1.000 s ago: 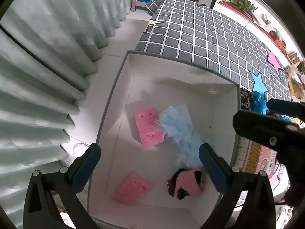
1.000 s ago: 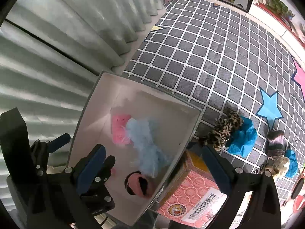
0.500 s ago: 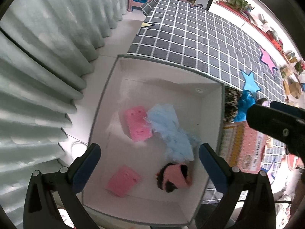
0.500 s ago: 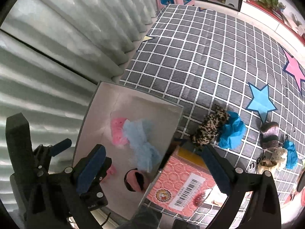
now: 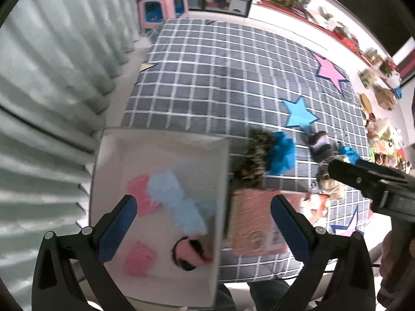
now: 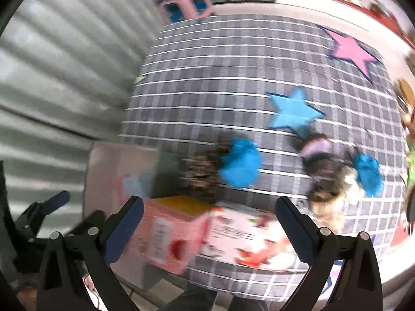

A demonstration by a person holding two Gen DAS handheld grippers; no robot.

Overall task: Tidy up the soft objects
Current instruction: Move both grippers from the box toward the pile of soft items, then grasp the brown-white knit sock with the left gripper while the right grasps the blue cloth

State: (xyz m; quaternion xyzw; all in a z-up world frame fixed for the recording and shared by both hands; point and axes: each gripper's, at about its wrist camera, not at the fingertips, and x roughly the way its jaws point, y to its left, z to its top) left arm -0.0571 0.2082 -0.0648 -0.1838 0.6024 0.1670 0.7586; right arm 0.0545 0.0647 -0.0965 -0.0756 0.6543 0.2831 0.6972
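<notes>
A white box [image 5: 223,181] stands by the checked mat's near-left corner; in it lie a pale blue fluffy piece [image 5: 179,202], pink sponges [image 5: 137,259] and a pink-and-black soft toy [image 5: 189,255]. My left gripper [image 5: 202,223] hangs open above the box's right wall, holding nothing. On the mat lie a leopard-print piece [image 6: 205,171], a bright blue one [image 6: 240,165], a striped purple one [image 6: 316,150] and another blue one [image 6: 368,173]. My right gripper [image 6: 207,226] is open over the pink cartons [image 6: 207,235], empty.
Pale pleated curtains [image 5: 52,77] hang on the left. The grey checked mat [image 5: 233,77] carries blue [image 5: 299,114] and pink [image 5: 330,71] stars. A pink stool [image 5: 163,7] stands beyond it. Cluttered shelves [image 5: 337,28] line the far right. The right gripper's body [image 5: 376,181] crosses the left view.
Both grippers have swung right, away from the box and toward the mat. The box now sits lower left in both views and the loose soft pieces have come nearer. Both stay open.
</notes>
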